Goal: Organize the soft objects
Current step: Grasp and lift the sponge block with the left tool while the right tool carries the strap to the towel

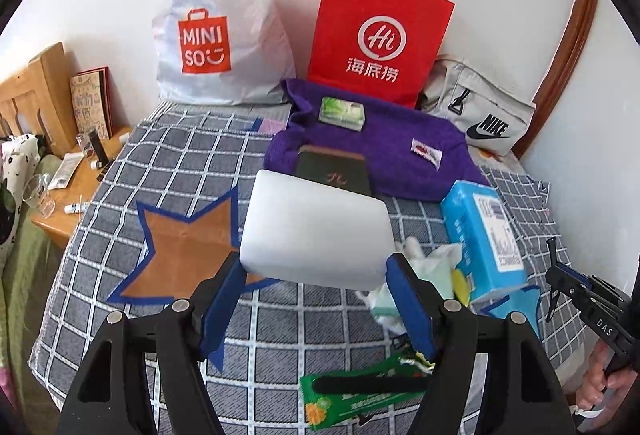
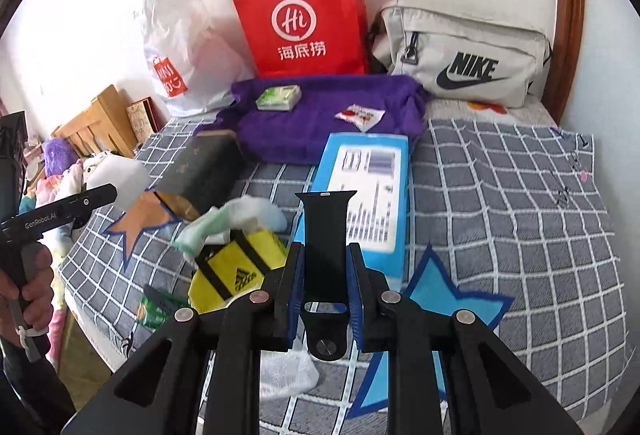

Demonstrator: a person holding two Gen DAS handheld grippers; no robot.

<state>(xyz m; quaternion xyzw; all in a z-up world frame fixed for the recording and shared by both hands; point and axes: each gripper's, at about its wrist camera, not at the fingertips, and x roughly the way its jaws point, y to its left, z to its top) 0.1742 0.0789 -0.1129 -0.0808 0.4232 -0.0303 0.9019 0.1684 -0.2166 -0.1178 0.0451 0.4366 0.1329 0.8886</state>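
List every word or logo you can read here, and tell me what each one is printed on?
"MINISO": white plastic bag.
"Hi" and "海底捞": red paper bag.
"NIKE": grey pouch.
"adidas": yellow bag.
"DAS": right gripper body.
"GenRobot.AI": left gripper body.
Blue pack label, green wrapper, purple towel tag, small green pack, dark book: unreadable.

The white bag (image 1: 224,15) is showing "MINISO". The red bag (image 1: 380,35) is showing "Hi" (with "海底捞" under it). The grey pouch (image 2: 464,55) is showing "NIKE". The yellow bag (image 2: 236,267) is showing "adidas". The left gripper's handle (image 2: 48,221) is showing "GenRobot.AI".
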